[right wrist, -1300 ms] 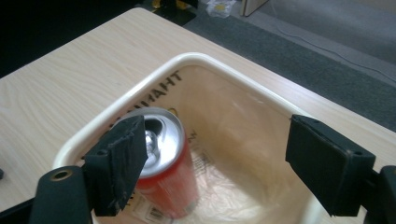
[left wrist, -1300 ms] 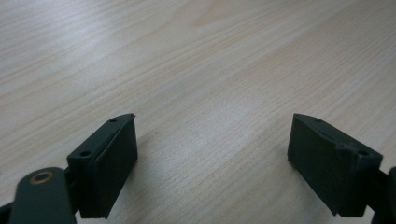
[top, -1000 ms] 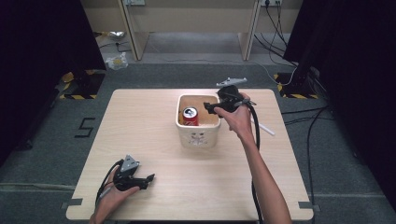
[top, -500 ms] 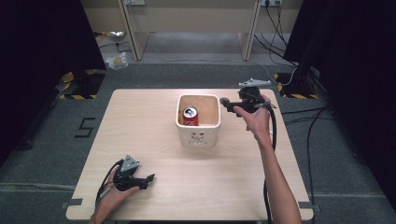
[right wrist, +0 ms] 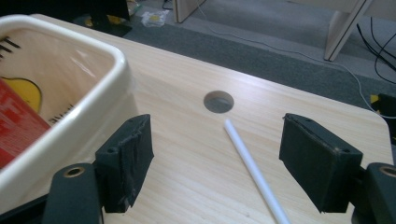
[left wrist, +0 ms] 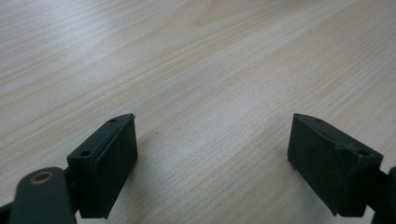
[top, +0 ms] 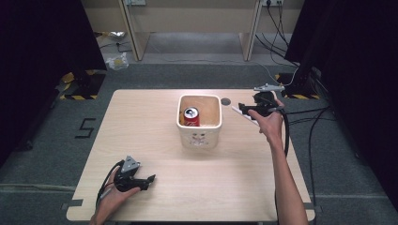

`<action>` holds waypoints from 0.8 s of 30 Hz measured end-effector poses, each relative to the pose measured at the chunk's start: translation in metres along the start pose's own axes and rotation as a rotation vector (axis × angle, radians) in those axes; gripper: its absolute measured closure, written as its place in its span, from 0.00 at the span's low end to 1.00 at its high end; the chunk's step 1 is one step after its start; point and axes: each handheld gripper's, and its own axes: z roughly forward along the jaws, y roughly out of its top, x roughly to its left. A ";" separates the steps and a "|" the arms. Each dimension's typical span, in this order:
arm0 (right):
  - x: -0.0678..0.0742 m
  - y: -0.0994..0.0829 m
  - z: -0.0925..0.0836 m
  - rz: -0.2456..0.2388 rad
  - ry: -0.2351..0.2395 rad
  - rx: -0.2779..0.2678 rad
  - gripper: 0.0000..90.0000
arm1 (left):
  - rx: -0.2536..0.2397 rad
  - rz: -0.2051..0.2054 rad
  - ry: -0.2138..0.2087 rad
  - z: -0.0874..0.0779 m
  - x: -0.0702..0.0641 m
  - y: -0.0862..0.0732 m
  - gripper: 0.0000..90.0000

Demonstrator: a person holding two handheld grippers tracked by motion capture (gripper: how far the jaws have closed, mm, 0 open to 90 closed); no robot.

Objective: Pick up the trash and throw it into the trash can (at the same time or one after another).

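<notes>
Our right gripper [right wrist: 215,158] has its jaws apart with nothing gripped, though they have just been closing a little, and the white straw [right wrist: 250,163] lies flat on the table [top: 141,122] between them, nearer the right jaw and running from mid-frame to the bottom edge. We judge the red can [top: 191,116] already stowed in the cream tub [top: 199,136] at the centre of the high view, with the straw yet to be picked up. Our left gripper [top: 149,179] rests released at lower left.

White straw [right wrist: 252,163] on the table [right wrist: 327,112] between wide-apart jaws, just closing slightly, cream tub [right wrist: 112,60] at left
</notes>
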 end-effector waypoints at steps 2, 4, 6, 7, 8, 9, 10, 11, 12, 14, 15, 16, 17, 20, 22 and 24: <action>-0.004 -0.003 0.002 0.005 -0.006 0.006 0.31 | 0.000 0.000 0.000 0.000 0.000 0.000 0.17; -0.009 -0.008 0.005 0.015 -0.014 0.016 0.32 | 0.000 0.000 0.000 0.000 0.000 0.000 0.17; -0.013 -0.011 0.007 0.015 -0.017 0.025 0.32 | 0.000 0.000 0.000 0.000 0.000 0.000 0.17; -0.015 -0.013 0.008 0.012 -0.021 0.027 0.32 | 0.000 0.000 0.000 0.000 0.000 0.000 0.17; -0.017 -0.015 0.010 0.020 -0.025 0.029 0.32 | 0.000 0.000 0.000 0.000 0.000 0.000 0.17; -0.019 -0.016 0.011 0.022 -0.025 0.032 0.32 | 0.000 0.000 0.000 0.000 0.000 0.000 0.17; -0.022 -0.018 0.013 0.025 -0.030 0.038 0.32 | 0.000 0.000 0.000 0.000 0.000 0.000 0.17; -0.023 -0.019 0.014 0.024 -0.033 0.043 0.32 | 0.000 0.000 0.000 0.000 0.000 0.000 0.17; -0.026 -0.021 0.016 0.025 -0.041 0.050 0.33 | 0.000 0.000 0.000 0.000 0.000 0.000 0.17; -0.030 -0.025 0.019 0.028 -0.042 0.054 0.34 | 0.000 0.000 0.000 0.000 0.000 0.000 0.17; -0.032 -0.027 0.021 0.033 -0.043 0.058 0.34 | 0.000 0.000 0.000 0.000 0.000 0.000 0.17; -0.034 -0.029 0.023 0.038 -0.044 0.065 0.35 | 0.000 0.000 0.000 0.000 0.000 0.000 0.17; -0.037 -0.032 0.026 0.039 -0.048 0.072 0.36 | 0.000 0.000 0.000 0.000 0.000 0.000 0.17; -0.044 -0.040 0.032 0.050 -0.046 0.082 0.39 | 0.000 0.000 0.000 0.000 0.000 0.000 0.17; -0.050 -0.048 0.039 0.052 -0.048 0.103 0.41 | 0.000 0.000 0.000 0.000 0.000 0.000 0.17; -0.051 -0.050 0.041 0.047 -0.045 0.104 0.42 | 0.000 0.000 0.000 0.000 0.000 0.000 0.17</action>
